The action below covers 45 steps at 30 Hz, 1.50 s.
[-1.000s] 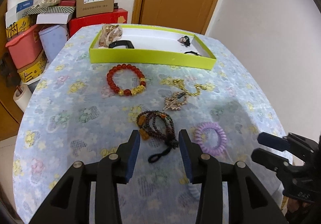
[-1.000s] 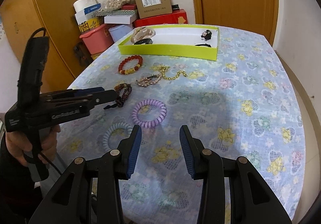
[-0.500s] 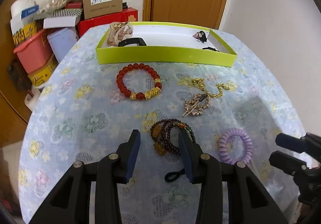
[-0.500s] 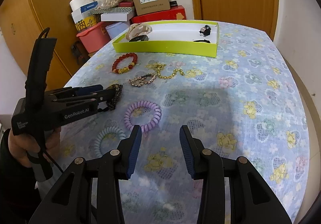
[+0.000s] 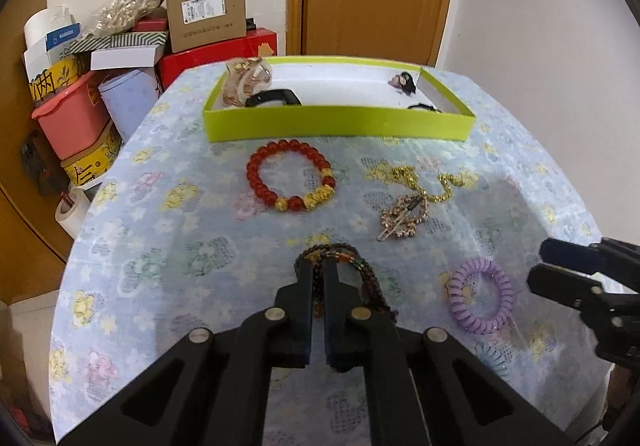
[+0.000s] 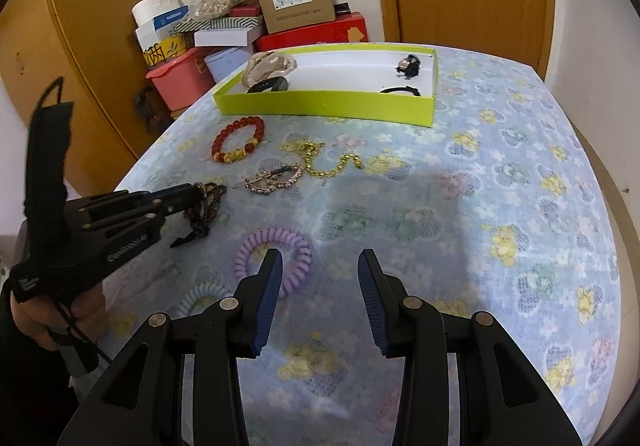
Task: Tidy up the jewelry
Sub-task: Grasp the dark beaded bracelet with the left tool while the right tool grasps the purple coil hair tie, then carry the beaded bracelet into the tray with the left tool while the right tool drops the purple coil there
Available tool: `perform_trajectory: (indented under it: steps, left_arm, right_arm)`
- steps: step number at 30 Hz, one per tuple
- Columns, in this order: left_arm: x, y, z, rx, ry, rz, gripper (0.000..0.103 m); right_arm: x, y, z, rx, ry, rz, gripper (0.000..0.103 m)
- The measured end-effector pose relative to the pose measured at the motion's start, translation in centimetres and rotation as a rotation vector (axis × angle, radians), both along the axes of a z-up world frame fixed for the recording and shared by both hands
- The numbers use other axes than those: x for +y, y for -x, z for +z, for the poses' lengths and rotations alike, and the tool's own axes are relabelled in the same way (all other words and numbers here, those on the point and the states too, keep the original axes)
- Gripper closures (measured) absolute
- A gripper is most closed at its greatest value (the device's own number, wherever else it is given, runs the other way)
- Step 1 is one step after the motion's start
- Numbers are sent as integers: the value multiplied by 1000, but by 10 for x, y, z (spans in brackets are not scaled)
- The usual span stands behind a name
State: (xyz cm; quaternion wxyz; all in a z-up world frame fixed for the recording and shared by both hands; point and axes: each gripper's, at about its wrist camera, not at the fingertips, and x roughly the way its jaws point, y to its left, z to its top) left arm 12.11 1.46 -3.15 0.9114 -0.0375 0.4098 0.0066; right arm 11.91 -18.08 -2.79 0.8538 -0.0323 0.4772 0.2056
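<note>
The left gripper (image 5: 318,274) is pinching the dark beaded bracelet (image 5: 352,266) by few strands, so dangling loops may be slipping free.

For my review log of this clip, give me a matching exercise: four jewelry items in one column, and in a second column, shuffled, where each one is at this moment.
Items
1. dark beaded bracelet
2. red bead bracelet
3. purple coil hair tie
4. black band

Places
A. inside the green tray
B. on the tablecloth, just in front of the tray
C. pinched in the left gripper
D. on the cloth near the open right gripper

Pairs: 1-C, 2-B, 3-D, 4-A
</note>
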Motion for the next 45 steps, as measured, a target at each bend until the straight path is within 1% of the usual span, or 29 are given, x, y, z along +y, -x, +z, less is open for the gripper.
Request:
perform_trajectory:
  steps: [5, 8, 10, 12, 16, 21, 30, 36, 45]
  left_arm:
    - [9, 6, 4, -16, 18, 5, 99]
    - [13, 8, 5, -21, 33, 8, 99]
    - [16, 9, 6, -26, 44, 9, 99]
    - [18, 10, 8, -32, 49, 9, 100]
    - [20, 12, 11, -44, 56, 4, 100]
    - [23, 16, 17, -57, 70, -5, 100]
    - [25, 25, 39, -96, 79, -22, 100]
    - [19, 28, 53, -115, 64, -38, 100]
    - [13, 21, 70, -142, 52, -69, 100]
  right_arm:
    - [14, -4, -14, 29, 44, 33, 63]
    - [23, -6, -16, 7, 95, 52, 63]
    - [28, -7, -17, -11, 140, 60, 71]
    - [33, -7, -19, -34, 188, 70, 93]
    - [36, -5, -19, -46, 209, 84, 94]
    - [34, -1, -16, -41, 175, 70, 94]
    - [25, 6, 11, -102, 131, 53, 94]
    - [19, 7, 26, -130, 107, 45, 94]
    - [9, -3, 41, -163, 97, 27, 94]
